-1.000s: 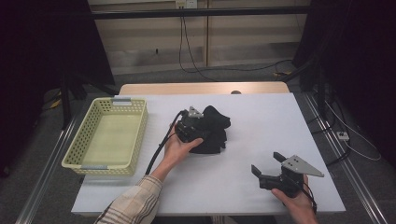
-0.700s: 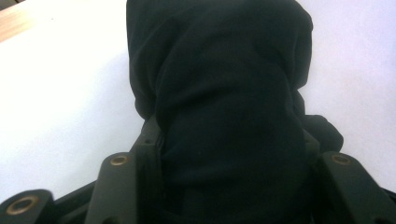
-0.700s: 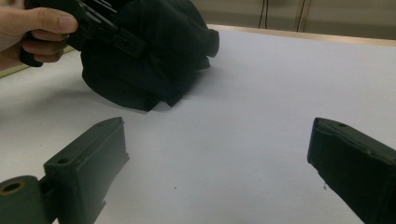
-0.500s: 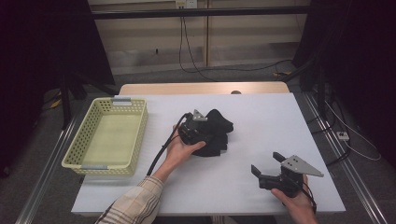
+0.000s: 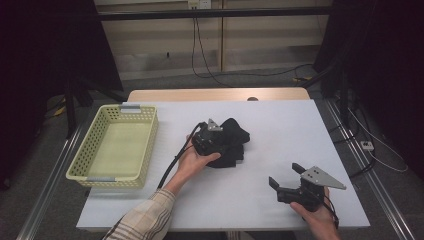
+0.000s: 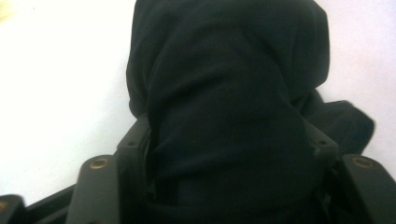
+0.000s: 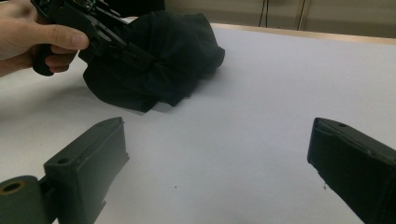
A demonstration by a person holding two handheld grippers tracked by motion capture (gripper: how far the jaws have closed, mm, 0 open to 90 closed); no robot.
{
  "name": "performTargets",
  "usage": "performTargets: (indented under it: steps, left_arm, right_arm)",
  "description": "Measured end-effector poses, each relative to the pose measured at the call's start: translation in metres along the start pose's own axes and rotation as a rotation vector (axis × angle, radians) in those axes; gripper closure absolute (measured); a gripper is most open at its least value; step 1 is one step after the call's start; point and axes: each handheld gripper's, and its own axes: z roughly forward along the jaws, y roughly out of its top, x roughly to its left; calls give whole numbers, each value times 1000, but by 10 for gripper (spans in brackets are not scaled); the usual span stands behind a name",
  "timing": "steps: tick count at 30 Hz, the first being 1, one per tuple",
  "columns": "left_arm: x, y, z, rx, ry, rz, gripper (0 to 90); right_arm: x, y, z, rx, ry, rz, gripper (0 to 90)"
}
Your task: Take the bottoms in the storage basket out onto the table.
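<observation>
I am looking at a white rectangular table (image 5: 300,125) standing on grey floor (image 5: 45,200), black cables (image 5: 200,55) trailing beneath pale wall panels (image 5: 160,45).

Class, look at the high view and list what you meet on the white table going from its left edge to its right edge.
Yellow basket → left gripper at the black cloth → right gripper, open over bare table.
</observation>
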Motion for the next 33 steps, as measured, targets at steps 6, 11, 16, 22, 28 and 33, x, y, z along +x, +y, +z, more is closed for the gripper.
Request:
performTargets:
  steps: [6, 11, 16, 22, 28, 33]
  left_arm:
    - [1, -3, 6, -10, 64, 5, 352]
    - [9, -7, 7, -33, 32, -52, 335]
    - [15, -10, 8, -51, -7, -72, 292]
    - [16, -9, 6, -62, -23, -82, 228]
    - [14, -6, 1, -76, -54, -82, 117]
    - [12, -4, -3, -89, -57, -62, 78]
  right_arm:
    - [0, 0, 0, -2, -1, -1, 46]
    - [0, 0, 0, 3, -2, 2, 46]
    - [0, 0, 0, 1, -3, 0, 46]
    - [-1, 0, 0, 0, -4, 9, 46]
    - [-1, 0, 0, 2, 0, 1, 46]
    - [-2, -1, 0, 2, 1, 6, 47]
